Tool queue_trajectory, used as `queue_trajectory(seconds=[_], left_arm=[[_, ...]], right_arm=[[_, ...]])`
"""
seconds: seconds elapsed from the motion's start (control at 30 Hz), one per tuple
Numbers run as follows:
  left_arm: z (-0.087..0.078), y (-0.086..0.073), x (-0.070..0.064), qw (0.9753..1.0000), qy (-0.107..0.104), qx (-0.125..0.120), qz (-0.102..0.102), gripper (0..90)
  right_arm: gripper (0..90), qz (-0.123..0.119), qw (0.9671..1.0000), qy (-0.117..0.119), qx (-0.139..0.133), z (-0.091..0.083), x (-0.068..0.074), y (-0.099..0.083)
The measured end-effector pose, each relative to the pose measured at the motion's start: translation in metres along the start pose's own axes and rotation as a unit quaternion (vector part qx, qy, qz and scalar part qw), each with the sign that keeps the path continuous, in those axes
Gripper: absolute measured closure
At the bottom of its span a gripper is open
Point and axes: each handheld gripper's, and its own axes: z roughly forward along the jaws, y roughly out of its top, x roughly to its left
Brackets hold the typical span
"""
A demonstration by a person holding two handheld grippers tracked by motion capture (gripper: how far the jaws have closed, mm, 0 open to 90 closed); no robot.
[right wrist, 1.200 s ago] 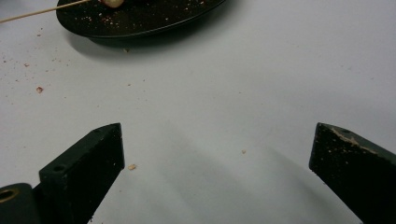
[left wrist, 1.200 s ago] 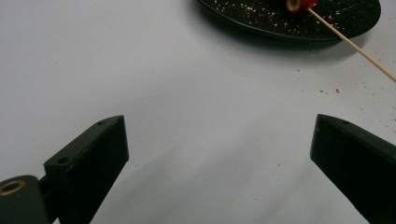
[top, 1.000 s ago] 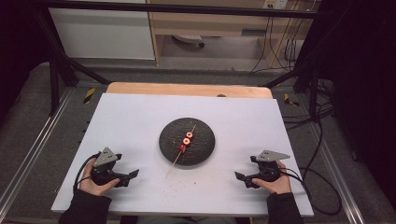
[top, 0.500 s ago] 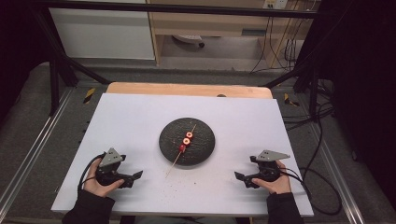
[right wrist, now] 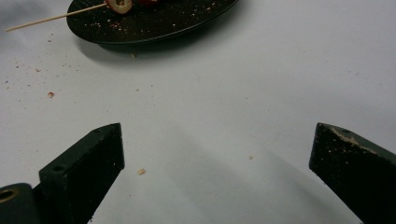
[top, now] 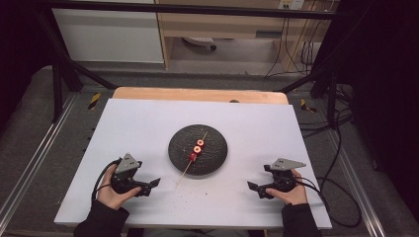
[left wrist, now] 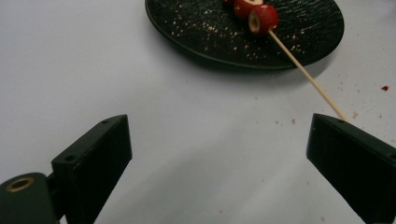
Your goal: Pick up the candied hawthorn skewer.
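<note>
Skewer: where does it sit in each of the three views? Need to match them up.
High view: skewer lies at centre, across the black plate, bare end pointing toward the left gripper.
Left gripper view: top right, running down to the right jaw.
Right gripper view: top left, stick pointing left.
Shared landmark: the black plate.

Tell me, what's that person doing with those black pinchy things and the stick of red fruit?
A person holds a gripper in each hand at a white table. The left gripper and right gripper both rest open near the table's front edge, holding nothing. Between them sits a black plate with a wooden skewer of red fruit pieces lying across it, its bare end poking out toward the left gripper. Crumbs dot the table.
</note>
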Motion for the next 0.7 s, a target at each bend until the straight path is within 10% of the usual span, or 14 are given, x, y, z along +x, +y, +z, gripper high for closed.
queue_trajectory(seconds=[0.7], left_arm=[[0.05,0.052,-0.037,0.9996,0.008,0.025,-0.009,18.2]], right_arm=[[4.3,0.0,1.0,-0.002,0.0,0.001,0.0,0.0]])
